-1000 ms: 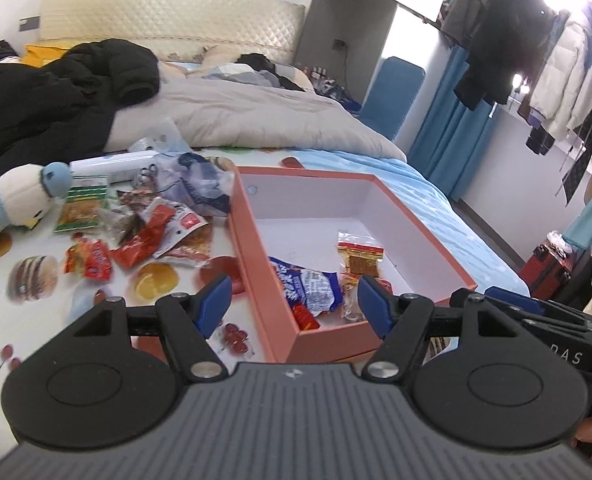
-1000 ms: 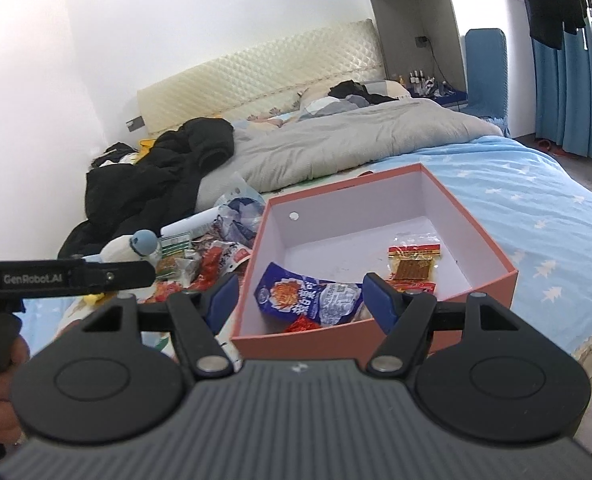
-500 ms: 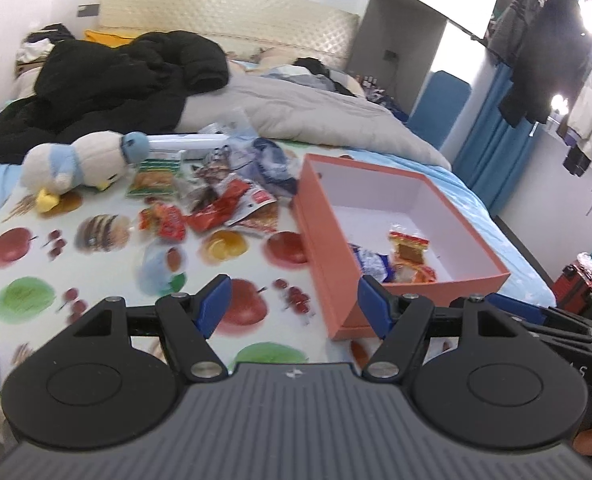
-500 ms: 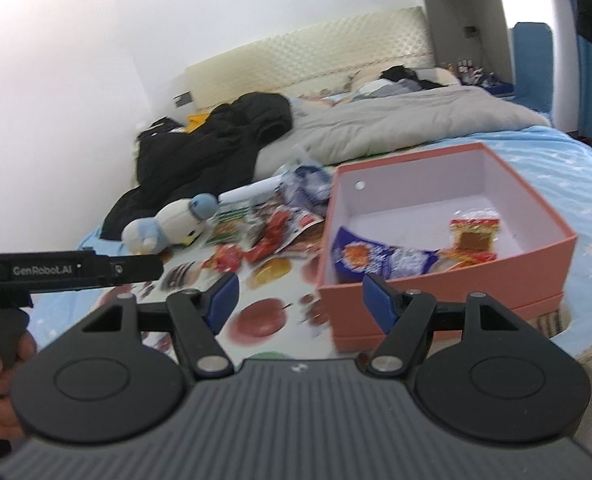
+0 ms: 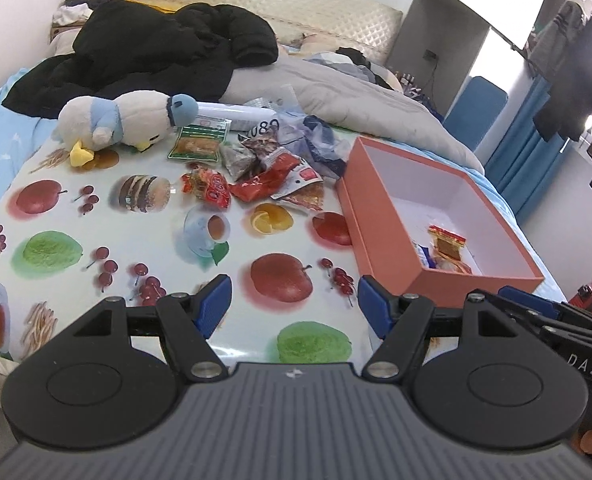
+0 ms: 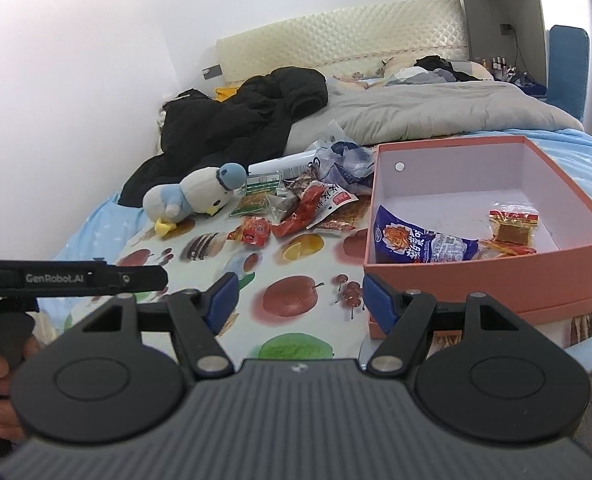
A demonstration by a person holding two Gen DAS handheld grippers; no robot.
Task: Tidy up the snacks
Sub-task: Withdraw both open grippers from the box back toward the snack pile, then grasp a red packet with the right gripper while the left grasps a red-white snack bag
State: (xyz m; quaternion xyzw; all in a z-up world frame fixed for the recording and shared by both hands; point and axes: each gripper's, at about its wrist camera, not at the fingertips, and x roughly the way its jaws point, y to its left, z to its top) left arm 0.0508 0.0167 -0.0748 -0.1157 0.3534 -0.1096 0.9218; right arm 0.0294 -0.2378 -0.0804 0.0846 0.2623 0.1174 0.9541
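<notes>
A salmon-pink box [image 5: 380, 232] [image 6: 468, 276] sits on the fruit-print cloth at the right. It holds a blue snack bag [image 6: 420, 242] and small amber packets [image 6: 512, 226] [image 5: 446, 242]. A heap of loose snacks [image 5: 268, 172] [image 6: 308, 208] lies left of the box, with a small red packet [image 5: 208, 188] [image 6: 256, 232] and a green packet [image 5: 198, 142]. My left gripper [image 5: 294, 306] is open and empty above the cloth's near edge. My right gripper [image 6: 298, 298] is open and empty, just left of the box's near corner.
A plush penguin [image 5: 128, 120] [image 6: 192, 196] lies left of the snacks. A black jacket [image 5: 148, 56] and a grey duvet [image 5: 356, 96] lie behind. The fruit-print cloth [image 5: 96, 248] spreads between grippers and snacks. The left handle [image 6: 68, 278] shows in the right wrist view.
Both grippers have drawn back and swung left, away from the box, so the snack heap and the plush penguin now show. Both stay open and empty.
</notes>
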